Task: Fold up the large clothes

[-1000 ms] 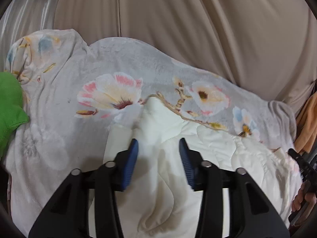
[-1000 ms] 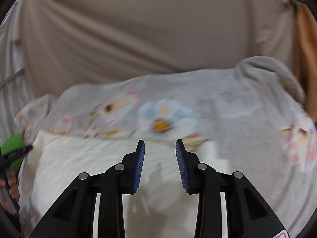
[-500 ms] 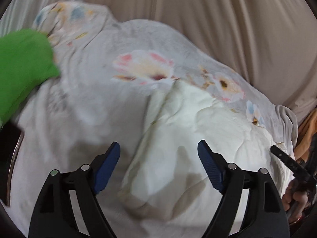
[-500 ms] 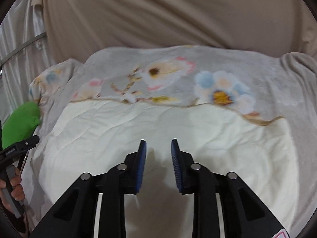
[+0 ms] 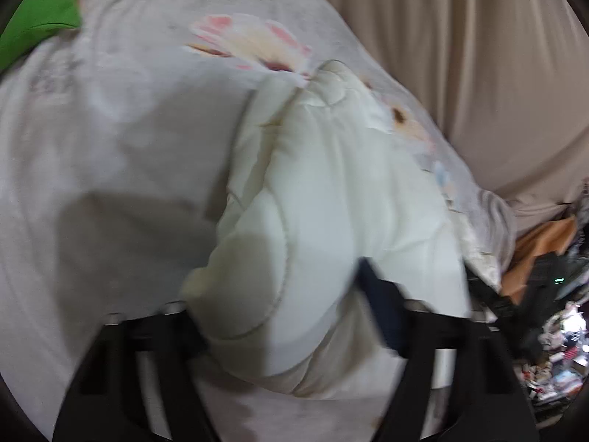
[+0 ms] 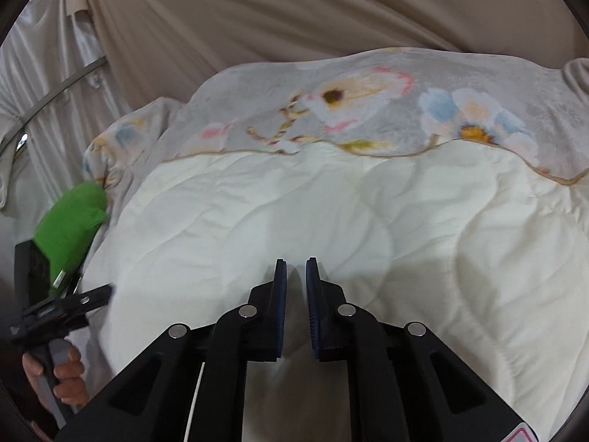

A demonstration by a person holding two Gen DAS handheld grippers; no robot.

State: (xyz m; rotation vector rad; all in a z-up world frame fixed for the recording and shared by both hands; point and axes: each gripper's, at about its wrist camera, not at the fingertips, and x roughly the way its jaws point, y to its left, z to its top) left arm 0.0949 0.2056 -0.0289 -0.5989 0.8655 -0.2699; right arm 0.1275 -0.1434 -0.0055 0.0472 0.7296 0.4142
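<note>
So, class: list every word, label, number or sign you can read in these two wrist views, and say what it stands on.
No text can be read.
Red-edged sticker on the black right gripper: cropped at the picture's edge, unreadable.
Green light on a dark device beyond the cream quilted cover: blurred, no characters legible.

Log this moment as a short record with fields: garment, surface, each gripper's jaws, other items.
garment: cream quilted piece, spread over the blanket
surface: grey floral blanket, beige drape behind
left gripper: jaws closing, a bunched corner of the cream fabric between them
right gripper: jaws closing, narrow gap, over the cream fabric; whether any fabric is pinched cannot be told
other items: green cloth at the blanket's left edge
</note>
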